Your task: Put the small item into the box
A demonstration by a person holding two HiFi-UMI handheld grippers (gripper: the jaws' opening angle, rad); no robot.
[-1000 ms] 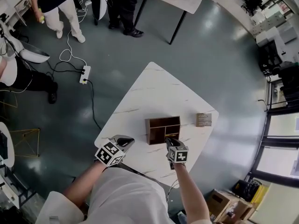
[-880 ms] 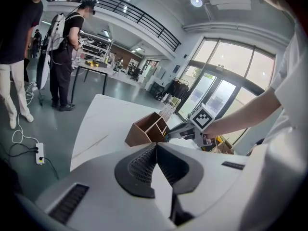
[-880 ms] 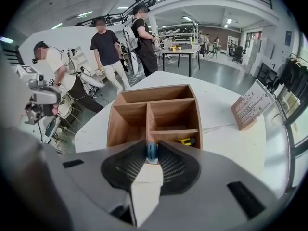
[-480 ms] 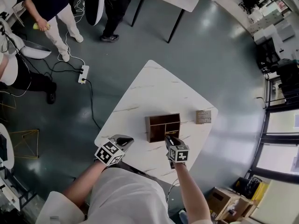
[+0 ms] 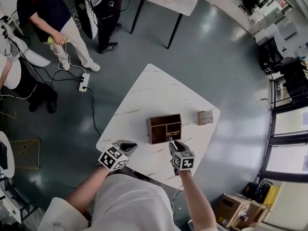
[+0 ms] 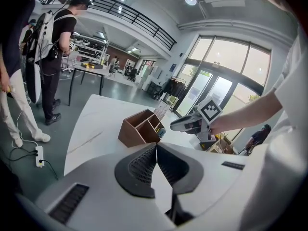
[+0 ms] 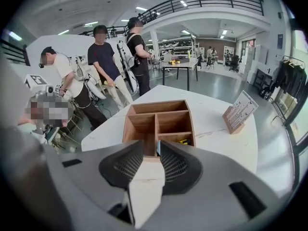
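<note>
box [image 5: 164,128] on table [image 5: 159,88] — card stand [image 5: 205,117] to right; small item [image 6: 161,132] at near rim

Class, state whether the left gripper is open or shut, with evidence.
Shut. The left gripper's pads meet at their tips in its own view, with nothing between.

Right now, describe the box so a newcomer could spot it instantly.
On the white marble-look table, look just ahead of the right tongs, which pinch a small item. The box is dark brown wood, open-topped and split into compartments, unlike the smaller pale card stand to its right.
</note>
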